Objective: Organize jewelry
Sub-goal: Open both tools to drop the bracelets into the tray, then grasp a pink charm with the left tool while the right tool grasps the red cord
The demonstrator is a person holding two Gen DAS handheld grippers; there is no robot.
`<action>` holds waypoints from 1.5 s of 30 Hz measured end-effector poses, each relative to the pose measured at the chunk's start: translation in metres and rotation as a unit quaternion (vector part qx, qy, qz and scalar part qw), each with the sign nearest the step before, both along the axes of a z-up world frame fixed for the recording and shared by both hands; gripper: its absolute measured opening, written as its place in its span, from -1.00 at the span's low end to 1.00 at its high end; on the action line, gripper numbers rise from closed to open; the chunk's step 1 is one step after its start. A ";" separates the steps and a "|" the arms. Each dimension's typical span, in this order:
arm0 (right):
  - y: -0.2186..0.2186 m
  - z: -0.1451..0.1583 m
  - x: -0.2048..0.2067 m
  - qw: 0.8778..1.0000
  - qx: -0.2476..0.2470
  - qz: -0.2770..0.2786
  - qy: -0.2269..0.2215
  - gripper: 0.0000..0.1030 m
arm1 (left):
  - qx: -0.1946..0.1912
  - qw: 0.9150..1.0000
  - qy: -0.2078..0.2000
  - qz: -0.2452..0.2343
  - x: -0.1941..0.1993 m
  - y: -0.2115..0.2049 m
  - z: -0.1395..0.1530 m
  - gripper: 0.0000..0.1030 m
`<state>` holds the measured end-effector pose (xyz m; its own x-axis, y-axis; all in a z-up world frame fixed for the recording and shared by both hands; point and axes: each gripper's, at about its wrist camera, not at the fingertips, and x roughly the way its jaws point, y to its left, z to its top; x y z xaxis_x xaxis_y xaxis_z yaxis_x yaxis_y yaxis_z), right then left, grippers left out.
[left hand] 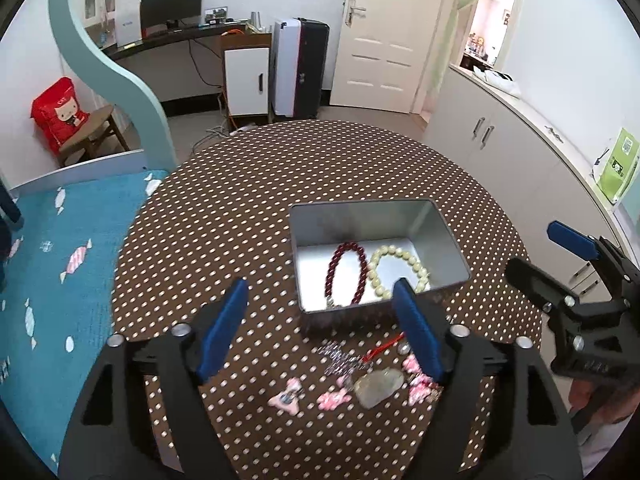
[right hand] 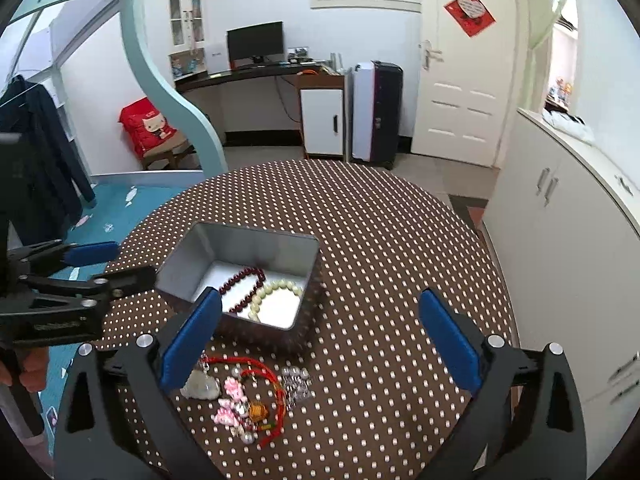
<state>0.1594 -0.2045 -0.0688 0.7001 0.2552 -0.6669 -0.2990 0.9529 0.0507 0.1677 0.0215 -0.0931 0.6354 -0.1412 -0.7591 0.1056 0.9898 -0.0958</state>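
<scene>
A silver tin box (left hand: pixel 304 304) (right hand: pixel 180 264) stands on the dotted table. Inside lie a dark red bead bracelet (left hand: pixel 347 274) (right hand: pixel 242 284) and a cream bead bracelet (left hand: pixel 398 270) (right hand: pixel 276 294). In front of the box lies a loose pile: a pale stone pendant (left hand: pixel 378 388) (right hand: pixel 200 388), pink charms (left hand: pixel 332 398) (right hand: pixel 230 404), a red cord (left hand: pixel 386 346) (right hand: pixel 256 368) and a sparkly silver piece (left hand: pixel 340 356) (right hand: pixel 296 384). My left gripper (left hand: pixel 320 332) is open above the pile, empty. My right gripper (right hand: pixel 320 340) is open above the table, empty.
The round table has a brown polka-dot cloth (left hand: pixel 248 208) (right hand: pixel 380 240). A bed with a blue cover (left hand: pixel 60 248) lies to the left. White cabinets (right hand: pixel 560 220) stand to the right. A desk with a monitor (right hand: pixel 256 46) is at the back.
</scene>
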 end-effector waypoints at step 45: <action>-0.005 -0.070 -0.044 0.997 0.054 -0.047 0.025 0.48 | 0.018 0.998 0.048 -0.041 -0.045 0.026 -0.091 -0.57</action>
